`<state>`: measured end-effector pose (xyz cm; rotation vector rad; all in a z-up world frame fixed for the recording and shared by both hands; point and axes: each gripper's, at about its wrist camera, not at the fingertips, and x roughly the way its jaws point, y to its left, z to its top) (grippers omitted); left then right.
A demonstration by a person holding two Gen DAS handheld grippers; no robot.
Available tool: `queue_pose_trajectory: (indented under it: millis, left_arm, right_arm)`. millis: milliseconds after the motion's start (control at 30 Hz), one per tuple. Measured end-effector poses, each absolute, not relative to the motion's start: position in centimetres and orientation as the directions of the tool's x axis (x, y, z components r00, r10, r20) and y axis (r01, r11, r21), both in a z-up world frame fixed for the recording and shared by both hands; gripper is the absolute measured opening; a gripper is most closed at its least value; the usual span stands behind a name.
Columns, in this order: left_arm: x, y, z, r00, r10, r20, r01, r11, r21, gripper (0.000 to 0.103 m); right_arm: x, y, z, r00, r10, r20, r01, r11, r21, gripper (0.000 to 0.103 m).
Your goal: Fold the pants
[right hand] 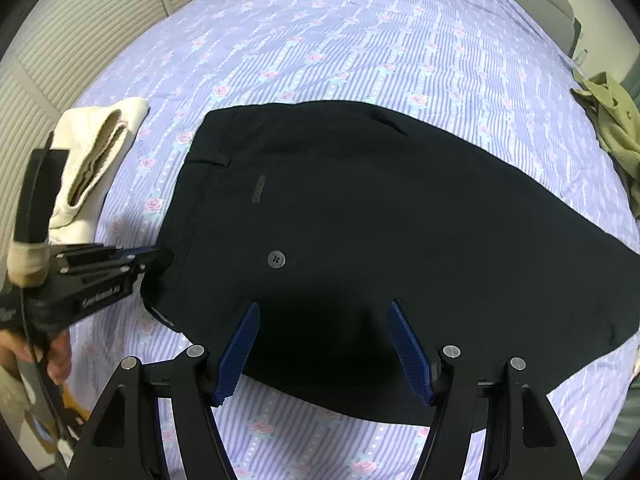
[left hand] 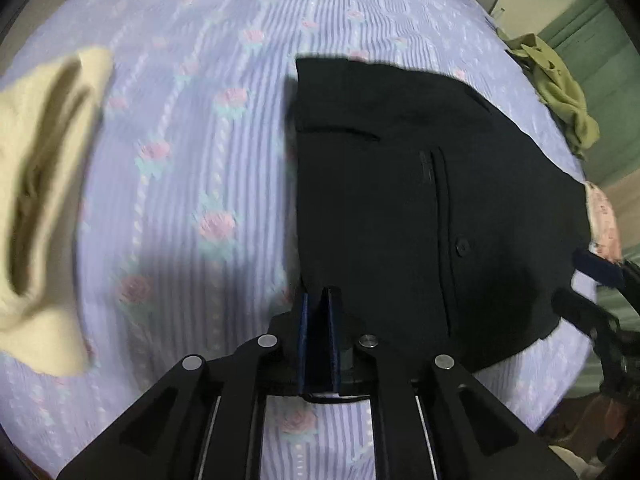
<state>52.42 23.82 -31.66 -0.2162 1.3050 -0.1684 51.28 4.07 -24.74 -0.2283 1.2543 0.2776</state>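
Now the black pants [right hand: 360,216] are lying flat on the flowered purple bedsheet [right hand: 320,40]; the left gripper [left hand: 316,300] is pinching their waistband corner, fingers clamped together on the cloth; the right gripper [right hand: 324,320] is hovering over the near edge, its fingers standing apart; a folded cream garment [right hand: 100,152] is resting beside the pants, an olive one [right hand: 612,120] well apart.

My left gripper [left hand: 317,300] hides the pants [left hand: 420,208] edge between its tips. The cream cloth [left hand: 44,200] to its left looks smeary and gets cut off. My right gripper [right hand: 324,312] hides some pants too.
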Motion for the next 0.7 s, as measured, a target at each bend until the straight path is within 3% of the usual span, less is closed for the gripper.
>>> queue_pose_trajectory:
  millis: [67, 233, 300, 333, 367, 600, 700]
  left_arm:
    - [52.7, 23.3, -30.0, 0.330, -0.177, -0.927, 0.025, 0.984, -0.179, 0.010]
    - [54.9, 22.7, -29.3, 0.336, -0.168, -0.927, 0.058, 0.986, -0.158, 0.009]
    - [56.5, 23.1, -28.7, 0.368, -0.155, -0.917, 0.054, 0.988, -0.146, 0.021]
    - [57.4, 23.2, -28.5, 0.380, -0.156, -0.912, 0.049, 0.988, -0.149, 0.039]
    - [58.4, 23.5, -28.3, 0.397, -0.159, -0.904, 0.046, 0.987, -0.154, 0.045]
    - [64.3, 23.7, -30.3, 0.367, -0.164, -0.916, 0.057, 0.986, -0.154, 0.045]
    - [64.9, 25.4, -31.7, 0.333, -0.205, -0.921, 0.012, 0.977, -0.213, 0.045]
  right_arm:
    - [51.0, 3.3, -24.3, 0.305, 0.080, -0.949, -0.320, 0.947, -0.023, 0.067]
    - [50.2, 0.4, -24.0, 0.295, 0.067, -0.953, -0.275, 0.961, -0.017, 0.067]
    - [50.0, -0.4, -23.9, 0.299, 0.060, -0.952, -0.246, 0.969, -0.016, 0.067]
    - [50.1, -0.6, -23.9, 0.301, 0.062, -0.952, -0.235, 0.972, -0.011, 0.067]
    - [50.3, -0.7, -24.0, 0.301, 0.065, -0.951, -0.224, 0.975, -0.005, 0.067]
    - [54.4, 1.4, -24.1, 0.348, 0.102, -0.932, -0.191, 0.981, 0.036, 0.067]
    - [55.8, 2.3, -24.0, 0.365, 0.110, -0.925, -0.188, 0.981, 0.042, 0.067]
